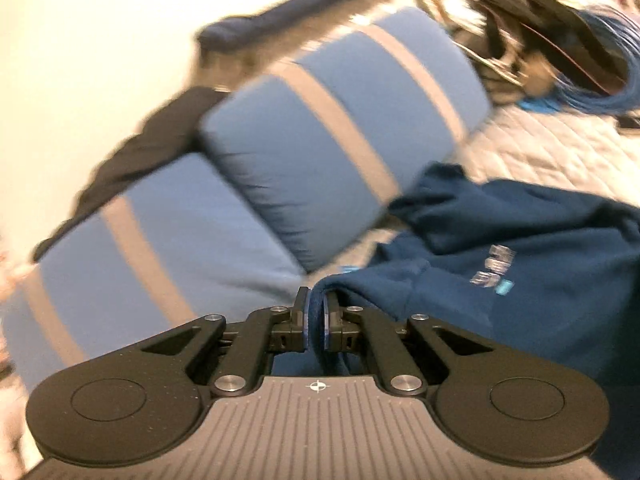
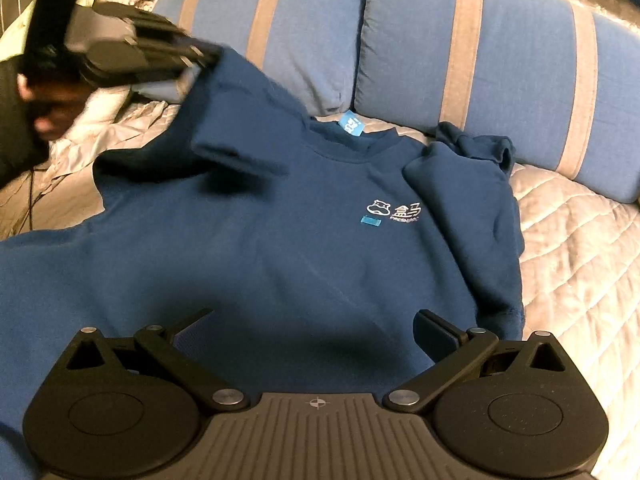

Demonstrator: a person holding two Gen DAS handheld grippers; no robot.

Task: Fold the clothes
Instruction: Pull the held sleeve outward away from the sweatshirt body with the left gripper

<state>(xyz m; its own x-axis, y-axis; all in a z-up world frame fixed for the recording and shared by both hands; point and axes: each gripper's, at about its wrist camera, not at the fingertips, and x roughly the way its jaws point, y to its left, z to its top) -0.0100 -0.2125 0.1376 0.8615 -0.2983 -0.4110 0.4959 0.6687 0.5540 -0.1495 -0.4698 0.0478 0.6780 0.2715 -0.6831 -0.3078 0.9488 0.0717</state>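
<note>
On the quilted bedspread (image 2: 580, 264) in front of you the dark blue sweatshirt (image 2: 248, 248) lies face up, its collar toward the pillows, a white logo (image 2: 394, 212) on the chest and a light blue neck tag (image 2: 352, 125) showing inside the collar. Your left gripper (image 1: 316, 312) has its jaws pressed together on a fold of the sweatshirt's fabric; from the right wrist view you can see that same gripper (image 2: 200, 62), blurred, at the upper left with one sleeve (image 2: 236, 120) pulled up off the bed and hanging from it. At the opposite shoulder the other sleeve (image 2: 472, 160) sits bunched and folded inward, its cuff crumpled near the pillow. Your right gripper (image 2: 316, 336) hangs over the lower body of the sweatshirt with its jaws spread wide and nothing pinched between them; whether the fingertips touch the cloth cannot be told. Beyond the collar two blue pillows with grey stripes (image 2: 480, 64) lie side by side against the head of the bed, and in the left wrist view a coil of blue cable (image 1: 600, 68) sits in the clutter past them
</note>
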